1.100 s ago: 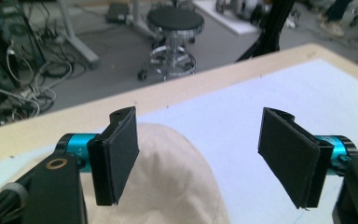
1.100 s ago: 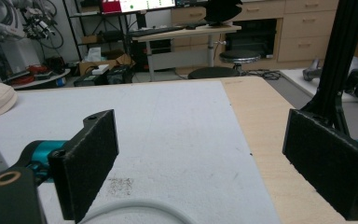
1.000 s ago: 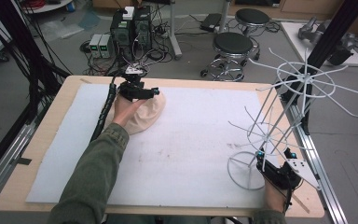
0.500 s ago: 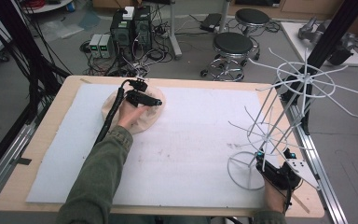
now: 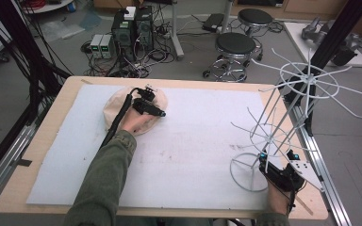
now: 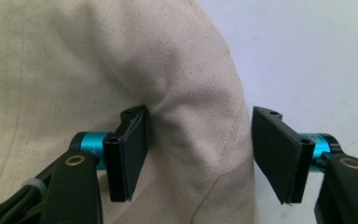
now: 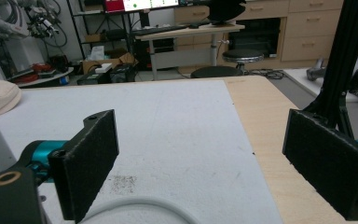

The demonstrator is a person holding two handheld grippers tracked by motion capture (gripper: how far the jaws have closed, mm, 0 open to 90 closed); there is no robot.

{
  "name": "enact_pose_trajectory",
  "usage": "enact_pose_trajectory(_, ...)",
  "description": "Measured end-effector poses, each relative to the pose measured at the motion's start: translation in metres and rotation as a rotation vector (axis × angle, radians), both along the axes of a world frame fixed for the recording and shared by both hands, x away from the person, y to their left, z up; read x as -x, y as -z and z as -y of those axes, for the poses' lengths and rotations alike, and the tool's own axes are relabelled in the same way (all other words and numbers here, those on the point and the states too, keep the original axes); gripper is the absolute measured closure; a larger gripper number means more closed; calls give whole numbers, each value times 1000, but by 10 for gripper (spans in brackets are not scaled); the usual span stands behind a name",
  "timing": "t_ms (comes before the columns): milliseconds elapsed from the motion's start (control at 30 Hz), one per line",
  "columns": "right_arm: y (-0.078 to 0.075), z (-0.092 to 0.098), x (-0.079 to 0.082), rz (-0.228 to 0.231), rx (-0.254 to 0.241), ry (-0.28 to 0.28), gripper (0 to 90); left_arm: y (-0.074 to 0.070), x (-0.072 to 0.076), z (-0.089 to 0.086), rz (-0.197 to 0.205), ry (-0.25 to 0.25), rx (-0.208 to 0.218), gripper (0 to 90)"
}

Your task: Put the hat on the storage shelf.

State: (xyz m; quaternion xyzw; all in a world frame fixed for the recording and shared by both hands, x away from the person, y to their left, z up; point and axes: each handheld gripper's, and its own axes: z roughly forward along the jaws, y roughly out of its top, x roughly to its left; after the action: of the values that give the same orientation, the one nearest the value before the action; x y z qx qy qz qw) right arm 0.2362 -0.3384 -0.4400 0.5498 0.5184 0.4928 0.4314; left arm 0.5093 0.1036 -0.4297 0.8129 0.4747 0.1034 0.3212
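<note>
Forearm stretched fwd, left hand-held gripper [image 6: 198, 156] jaws apart astride cream hat's [image 6: 74, 70] edge; right hand-held gripper [image 7: 214, 163] wide, empty.

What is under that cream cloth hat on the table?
The hat lies on the white mat. The left claw stands open astride its edge. Anything beneath the cloth is covered from sight.

High view overlooks table [image 5: 193, 155]; tool cameras sit close.

1 cloth hat [image 5: 135, 110], 1 wire rack [image 5: 283, 117], 2 stools [image 5: 235, 44], 2 claws [image 5: 156, 112]
</note>
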Motion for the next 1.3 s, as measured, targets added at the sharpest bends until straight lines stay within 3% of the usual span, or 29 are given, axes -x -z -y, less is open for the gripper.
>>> enact_pose_trajectory(100,0,0,1,3,1,-3,94,0,0,-1,-7,-7,3,387)
enact_pose_trajectory(200,-1,0,1,2,1,-4,94,-1,-1,-2,-11,-51,6,491)
enact_pose_trajectory(267,0,0,1,4,1,-2,94,-2,-1,-2,-11,-50,3,526)
enact_pose_trajectory(367,0,0,1,4,2,-2,94,-2,-2,-5,-56,-69,90,669)
enact_pose_trajectory(400,0,0,1,4,2,-2,94,-2,-2,-5,-56,-69,90,713)
enact_pose_trajectory(433,0,0,1,5,2,-2,94,-1,-3,-8,-75,-70,134,757)
enact_pose_trajectory(467,0,0,1,5,1,-2,94,1,-4,-14,-104,-83,213,777)
enact_pose_trajectory(500,0,0,1,5,3,-3,94,2,-4,-18,-106,-78,247,798)
enact_pose_trajectory(567,-1,0,1,3,0,-4,94,4,-3,-20,-102,-75,267,815)
enact_pose_trajectory(700,-1,0,1,7,3,-4,94,5,1,-25,-79,-14,298,818)
enact_pose_trajectory(800,-1,0,1,8,3,0,94,3,5,-27,-40,-18,315,817)
enact_pose_trajectory(867,-2,-1,1,13,-6,1,94,1,6,-29,-36,-16,334,816)
enact_pose_trajectory(900,-2,0,2,11,1,1,94,-1,8,-32,-37,-7,378,814)
enact_pose_trajectory(1300,-3,0,2,14,-5,5,94,-30,30,-42,78,59,454,809)
